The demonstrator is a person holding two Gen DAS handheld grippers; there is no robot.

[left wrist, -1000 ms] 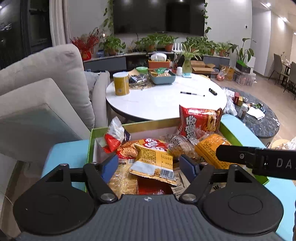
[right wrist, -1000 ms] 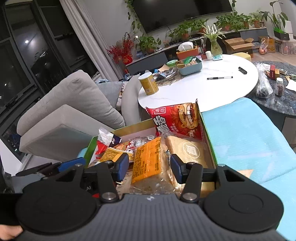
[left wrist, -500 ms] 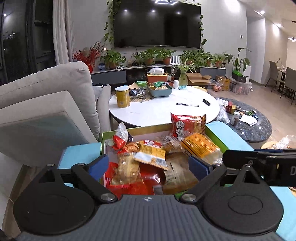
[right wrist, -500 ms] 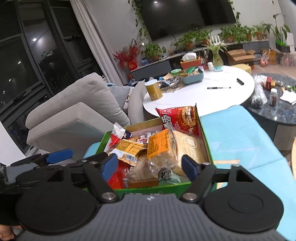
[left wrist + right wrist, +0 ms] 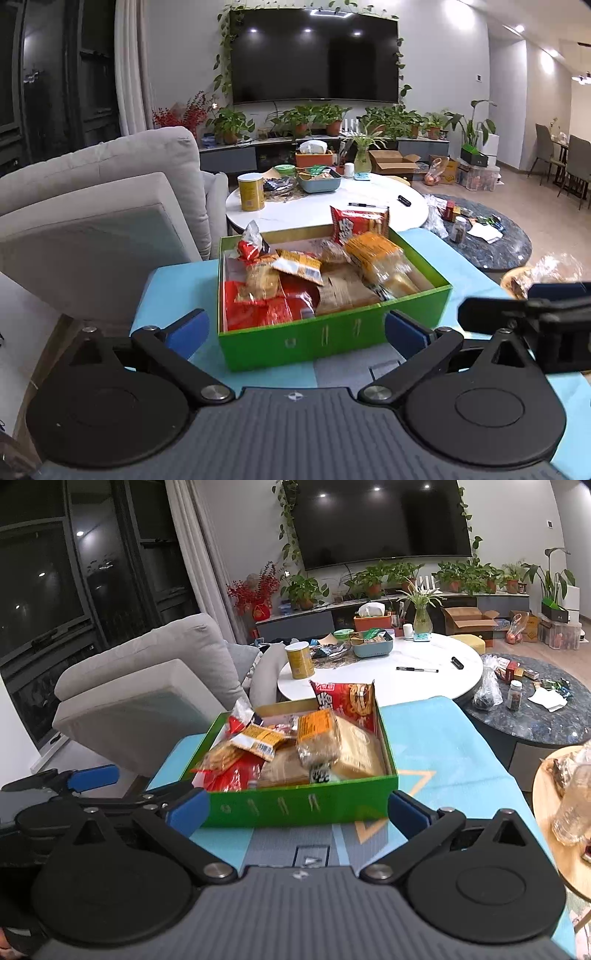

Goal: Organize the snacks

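A green box (image 5: 332, 338) full of snack packets stands on a light blue mat (image 5: 173, 280); it also shows in the right wrist view (image 5: 295, 808). A red snack bag (image 5: 356, 227) stands upright at its far side, with orange packets (image 5: 373, 251) and red packets (image 5: 266, 310) piled inside. My left gripper (image 5: 295, 330) is open and empty, just before the box's near wall. My right gripper (image 5: 297, 812) is open and empty, also before the near wall. The left gripper's blue finger (image 5: 94, 777) shows at the right view's left edge.
A grey sofa (image 5: 99, 206) stands to the left. A white round table (image 5: 332, 206) behind the box carries a yellow can (image 5: 251, 192), a bowl and pens. A dark low table (image 5: 535, 716) with clutter is at the right, and a wooden side table (image 5: 565, 812) nearer.
Both grippers have pulled back and up from over the snacks to in front of the box, and their jaws have opened wider. The snacks stay in the box.
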